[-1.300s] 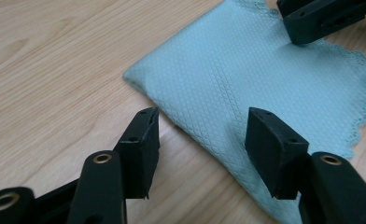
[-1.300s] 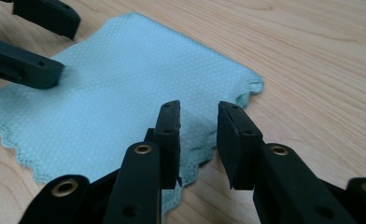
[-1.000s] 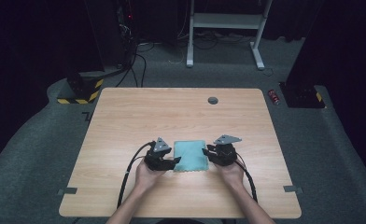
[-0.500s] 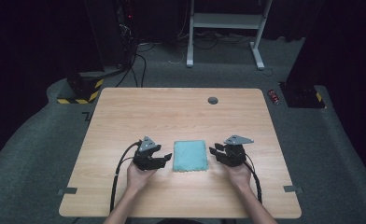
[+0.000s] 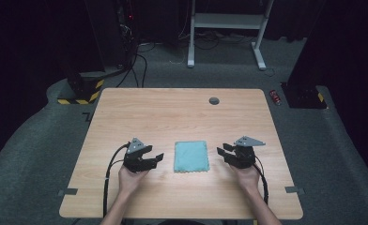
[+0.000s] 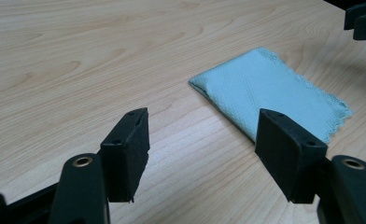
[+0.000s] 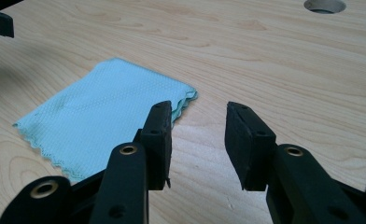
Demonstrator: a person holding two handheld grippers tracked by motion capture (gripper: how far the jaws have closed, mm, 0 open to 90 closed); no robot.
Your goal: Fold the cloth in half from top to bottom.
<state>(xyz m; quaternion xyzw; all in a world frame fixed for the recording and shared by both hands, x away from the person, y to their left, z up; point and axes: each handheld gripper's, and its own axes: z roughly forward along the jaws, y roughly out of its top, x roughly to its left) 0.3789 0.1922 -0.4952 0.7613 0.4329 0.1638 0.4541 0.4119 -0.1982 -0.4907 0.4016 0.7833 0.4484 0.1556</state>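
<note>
High view. Item: folded cloth (image 5: 191,156), light teal, lying flat on the wooden table (image 5: 172,112), squarely between the two tools and touching neither. The left gripper (image 5: 155,159) is sitting just to the cloth's left, jaws pointing toward it and standing apart with nothing between them; a hand (image 5: 129,177) is gripping it from below and a black cable (image 5: 108,178) is trailing back off the near edge. The right gripper (image 5: 223,153) is sitting just to the cloth's right, jaws facing the cloth, likewise apart and empty. A round hole (image 5: 214,100) is showing in the table, well beyond both tools.

Left gripper view. The jaws are standing wide and have just been opening, with bare wood between them. The cloth (image 6: 274,93) is lying ahead and to the right of the tips, its folded edge nearest the tool and its scalloped edge farther off. The other gripper (image 6: 362,19) is showing at the far right corner.

Right gripper view. The jaws are standing at a middling gap and have just been opening, nothing between them. The cloth (image 7: 102,121) is lying ahead and to the left, partly behind the left-hand jaw. The hole (image 7: 325,5) is sitting far ahead to the right.
</note>
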